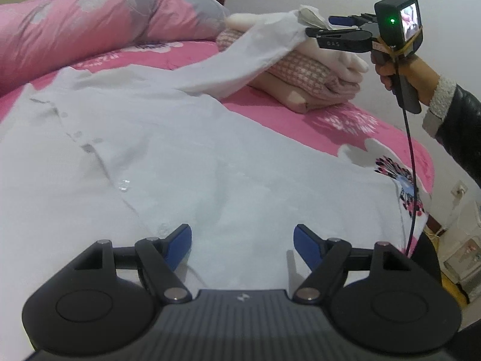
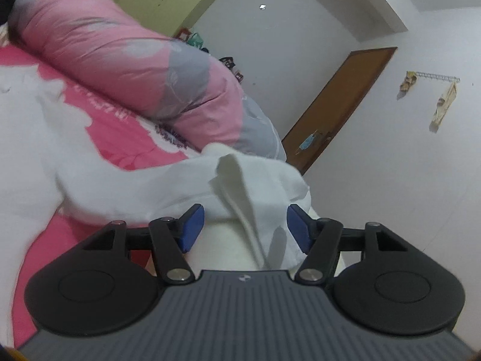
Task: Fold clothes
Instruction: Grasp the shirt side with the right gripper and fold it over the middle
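1 hand-held gripper (image 1: 243,240) gapes empty; other (image 2: 245,228) cradles sleeve (image 2: 255,186), unclamped.

White button-up shirt (image 1: 186,150) lies flat on the bed; one sleeve (image 1: 255,51) lifted up.

From the left wrist we look low and close across the white shirt (image 1: 186,150) toward the right gripper (image 1: 318,27). From the right wrist we look past its sleeve to the rolled quilt (image 2: 120,60), which both views share.
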The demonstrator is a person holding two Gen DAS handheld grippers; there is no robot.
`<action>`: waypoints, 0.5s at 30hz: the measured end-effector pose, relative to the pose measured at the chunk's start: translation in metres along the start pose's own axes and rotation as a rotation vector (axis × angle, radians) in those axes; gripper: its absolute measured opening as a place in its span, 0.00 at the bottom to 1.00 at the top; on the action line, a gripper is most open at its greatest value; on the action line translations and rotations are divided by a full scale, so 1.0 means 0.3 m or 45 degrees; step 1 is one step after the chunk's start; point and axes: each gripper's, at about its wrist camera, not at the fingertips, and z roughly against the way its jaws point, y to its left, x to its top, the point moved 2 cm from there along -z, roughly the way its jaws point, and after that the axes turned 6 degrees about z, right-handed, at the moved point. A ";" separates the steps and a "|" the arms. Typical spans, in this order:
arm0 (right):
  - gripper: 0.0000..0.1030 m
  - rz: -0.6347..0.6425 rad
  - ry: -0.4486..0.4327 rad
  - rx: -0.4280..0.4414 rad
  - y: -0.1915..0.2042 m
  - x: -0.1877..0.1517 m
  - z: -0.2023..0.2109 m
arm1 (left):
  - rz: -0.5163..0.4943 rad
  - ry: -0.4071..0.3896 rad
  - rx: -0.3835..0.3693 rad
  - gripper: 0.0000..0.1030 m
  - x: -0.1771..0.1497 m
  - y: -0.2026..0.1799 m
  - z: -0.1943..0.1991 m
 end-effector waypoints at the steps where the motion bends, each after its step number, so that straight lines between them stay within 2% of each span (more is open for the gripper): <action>1: 0.54 -0.019 0.001 0.006 -0.012 0.006 -0.004 | 0.007 -0.002 0.005 0.74 -0.001 0.004 0.006; 2: 0.50 -0.039 0.001 0.012 -0.024 0.012 -0.008 | 0.013 -0.004 0.010 0.74 -0.001 0.007 0.012; 4: 0.25 -0.077 0.003 0.025 -0.048 0.024 -0.015 | 0.026 -0.008 0.020 0.74 -0.003 0.015 0.024; 5: 0.18 -0.097 0.004 0.031 -0.060 0.030 -0.019 | 0.033 -0.010 0.025 0.74 -0.003 0.019 0.030; 6: 0.08 -0.122 0.011 0.027 -0.078 0.031 -0.019 | 0.039 -0.012 0.029 0.74 -0.004 0.022 0.036; 7: 0.05 -0.164 0.019 0.025 -0.103 0.032 -0.018 | 0.046 -0.014 0.034 0.74 -0.004 0.026 0.042; 12: 0.02 -0.573 0.000 0.100 -0.318 0.021 0.027 | 0.076 -0.021 0.049 0.74 -0.006 0.041 0.064; 15: 0.00 -0.945 -0.076 0.169 -0.506 0.026 0.058 | 0.091 -0.020 0.040 0.74 -0.007 0.048 0.066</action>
